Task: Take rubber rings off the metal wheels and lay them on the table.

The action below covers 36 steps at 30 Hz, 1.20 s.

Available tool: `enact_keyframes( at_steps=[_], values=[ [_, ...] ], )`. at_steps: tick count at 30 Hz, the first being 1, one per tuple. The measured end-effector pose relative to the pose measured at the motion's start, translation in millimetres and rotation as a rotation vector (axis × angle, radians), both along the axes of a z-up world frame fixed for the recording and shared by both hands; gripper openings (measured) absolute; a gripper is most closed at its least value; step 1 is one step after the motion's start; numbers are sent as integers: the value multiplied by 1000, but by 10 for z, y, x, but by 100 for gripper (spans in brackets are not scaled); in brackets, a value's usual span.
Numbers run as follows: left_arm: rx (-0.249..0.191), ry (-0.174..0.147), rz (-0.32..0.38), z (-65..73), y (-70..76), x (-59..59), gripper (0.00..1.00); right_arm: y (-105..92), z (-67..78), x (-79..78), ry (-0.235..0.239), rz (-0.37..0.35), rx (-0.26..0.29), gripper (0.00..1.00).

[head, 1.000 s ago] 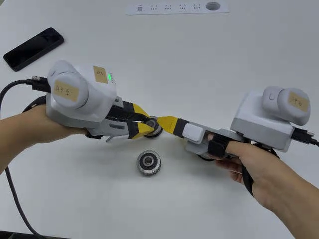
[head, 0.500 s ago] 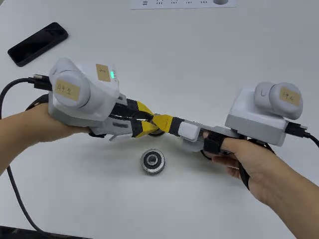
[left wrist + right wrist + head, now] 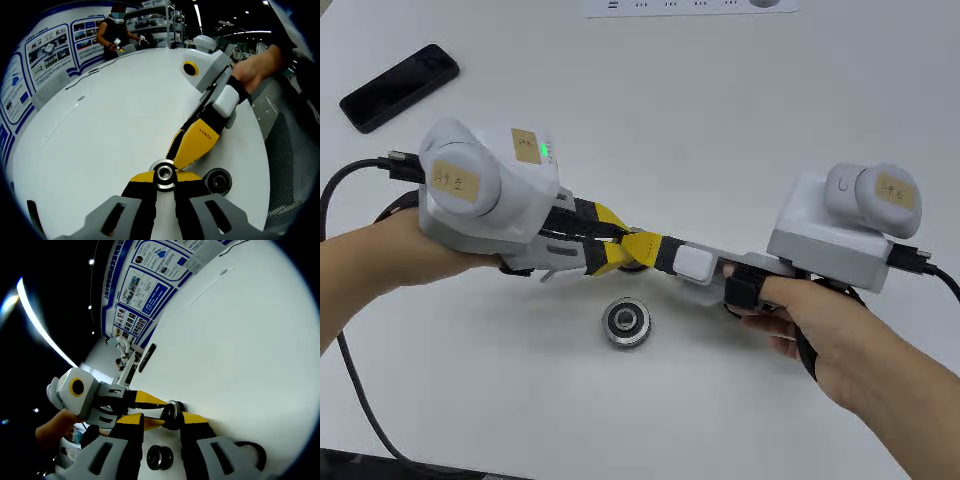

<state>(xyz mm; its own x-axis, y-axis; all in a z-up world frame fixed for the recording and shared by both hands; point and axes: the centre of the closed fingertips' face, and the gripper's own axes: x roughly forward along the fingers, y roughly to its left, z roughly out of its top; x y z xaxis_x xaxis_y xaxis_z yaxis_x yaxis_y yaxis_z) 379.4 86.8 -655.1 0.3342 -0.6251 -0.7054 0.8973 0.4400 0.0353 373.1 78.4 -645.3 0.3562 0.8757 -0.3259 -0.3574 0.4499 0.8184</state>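
Left gripper (image 3: 618,256) first: its yellow tips are closed hard on 1 metal wheel (image 3: 165,173), pinching it at 9 and 3 o'clock in the left gripper view with the hub face-on. The wheel is held low over the white table (image 3: 740,130).

In comes the right gripper (image 3: 644,247) from 1 o'clock, jaws drawn narrow with the tips right at the wheel's rim. Whether they've actually bitten the rubber, I cannot tell.

In the right gripper view a dark band runs around that rim. That reads as the rubber ring (image 3: 171,416), seated between the metal flanges.

The 2nd wheel (image 3: 627,323) lies flat on the table at 6 o'clock from the held one, well clear of both tools.

The wheel looks stiff, dense and smooth, so it's likely to twist in the pads unless it's clamped across the metal. The ring should be soft and stretchy but snug in its groove. The best hold is a pinch on the exposed rim away from the left tips, peeling the rubber over 1 flange. Expect it to snap back if the bite is shallow.

Up at 10 o'clock, a black phone (image 3: 398,87).
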Motion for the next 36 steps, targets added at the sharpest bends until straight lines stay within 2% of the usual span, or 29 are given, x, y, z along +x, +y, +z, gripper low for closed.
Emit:
enact_keyframes(
  at_steps=[5,8,11,12,18,28,36],
  values=[
    [1,-1,-3,-4,6,-2,12,-11,-36,16,18,-6,0,32],
    [2,-1,-2,-8,13,1,12,-20,-42,29,6,-14,-15,33],
    [1,0,-2,-9,14,0,12,18,-27,-13,35,4,12,32],
    [2,0,-2,-9,14,0,12,7,-28,6,21,-7,4,33],
    [3,-1,-3,-10,17,0,12,5,14,-29,13,1,6,33],
    [3,-4,-4,-20,37,8,12,7,15,-78,33,5,11,32],
    [4,-5,-6,-25,47,16,12,-24,36,-81,24,0,10,27]
  ],
)
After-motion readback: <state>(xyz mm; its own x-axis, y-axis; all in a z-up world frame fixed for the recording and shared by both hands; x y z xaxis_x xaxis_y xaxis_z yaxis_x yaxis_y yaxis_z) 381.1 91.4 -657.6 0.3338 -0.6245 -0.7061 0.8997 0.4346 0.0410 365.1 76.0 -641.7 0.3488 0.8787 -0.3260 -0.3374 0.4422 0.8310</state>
